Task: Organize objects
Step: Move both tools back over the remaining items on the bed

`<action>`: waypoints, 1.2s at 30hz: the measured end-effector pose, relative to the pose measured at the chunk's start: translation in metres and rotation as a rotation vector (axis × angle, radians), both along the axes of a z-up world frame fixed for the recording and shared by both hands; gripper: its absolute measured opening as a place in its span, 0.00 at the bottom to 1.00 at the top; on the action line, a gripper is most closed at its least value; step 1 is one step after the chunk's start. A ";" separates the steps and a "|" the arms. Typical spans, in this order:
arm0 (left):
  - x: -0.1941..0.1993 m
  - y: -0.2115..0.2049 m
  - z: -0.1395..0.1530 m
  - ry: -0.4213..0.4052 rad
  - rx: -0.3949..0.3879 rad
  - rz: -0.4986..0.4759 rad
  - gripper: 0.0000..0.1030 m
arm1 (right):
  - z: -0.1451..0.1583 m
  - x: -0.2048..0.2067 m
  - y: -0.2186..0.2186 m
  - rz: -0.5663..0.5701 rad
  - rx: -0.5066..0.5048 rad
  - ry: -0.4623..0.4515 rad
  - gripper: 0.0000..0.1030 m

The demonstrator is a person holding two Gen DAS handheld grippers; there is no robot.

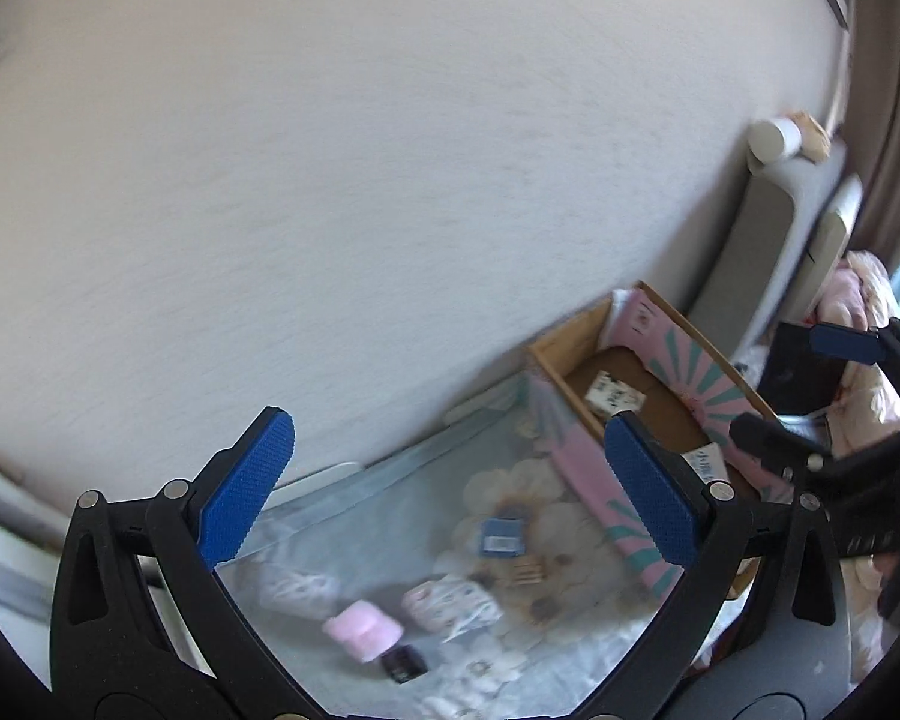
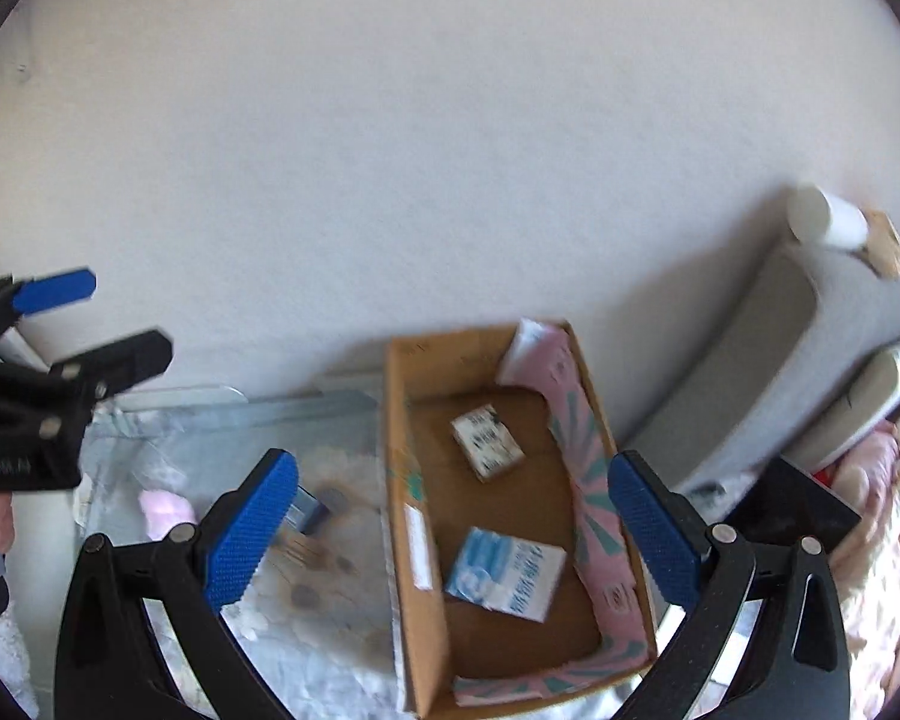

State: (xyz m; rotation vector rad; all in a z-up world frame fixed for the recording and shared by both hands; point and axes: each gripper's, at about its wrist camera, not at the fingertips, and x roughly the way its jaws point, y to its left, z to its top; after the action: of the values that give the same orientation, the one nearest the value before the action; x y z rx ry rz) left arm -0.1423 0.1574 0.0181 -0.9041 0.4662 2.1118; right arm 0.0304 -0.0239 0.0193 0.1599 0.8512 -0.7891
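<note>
A cardboard box [image 2: 399, 480] with pink and teal flaps stands open by the wall, also in the left wrist view as the box [image 1: 576, 468]. Inside lie a small white printed carton [image 2: 487, 443] and a blue-and-white packet [image 2: 507, 573]. On the floral cloth [image 1: 390, 516] beside it lie a blue card [image 1: 500, 536], a pink fluffy item [image 1: 363, 630], a small black item [image 1: 403, 663] and a patterned pouch [image 1: 447, 600]. My left gripper [image 1: 450, 486] hangs open above the cloth. My right gripper [image 2: 453, 528] hangs open over the box, holding nothing.
A pale wall fills the background. Grey cushions [image 2: 744, 372] lean against it right of the box, with a white roll [image 2: 825, 219] on top. Pink bedding [image 2: 882, 516] and a black object [image 2: 792, 510] lie at the far right.
</note>
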 end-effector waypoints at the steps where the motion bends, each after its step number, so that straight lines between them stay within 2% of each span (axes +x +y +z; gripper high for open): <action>1: -0.001 -0.011 0.001 0.008 0.004 0.020 1.00 | 0.001 0.004 0.003 0.017 -0.008 -0.007 1.00; 6: -0.008 -0.062 -0.002 -0.004 0.002 0.104 1.00 | -0.004 0.026 0.019 0.103 0.011 -0.001 1.00; 11: -0.004 -0.110 -0.011 0.000 0.043 0.171 1.00 | -0.019 0.041 0.039 0.196 0.051 -0.025 1.00; 20: 0.008 -0.172 -0.061 -0.079 0.032 0.265 1.00 | -0.054 0.069 0.078 0.342 0.068 -0.010 1.00; 25: 0.015 -0.180 -0.095 -0.135 0.019 0.257 1.00 | -0.079 0.076 0.090 0.398 0.082 0.008 1.00; 30: 0.019 -0.171 -0.135 -0.160 -0.005 0.226 1.00 | -0.107 0.083 0.093 0.419 0.110 0.043 1.00; 36: 0.017 -0.163 -0.184 -0.141 -0.011 0.188 0.99 | -0.151 0.090 0.086 0.422 0.170 0.073 0.97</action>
State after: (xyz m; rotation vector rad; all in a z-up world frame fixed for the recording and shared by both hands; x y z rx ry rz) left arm -0.1248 -0.0060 -0.1655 -1.1325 0.3320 2.1957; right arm 0.1208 0.0621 -0.1321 0.0963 0.9800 -0.3293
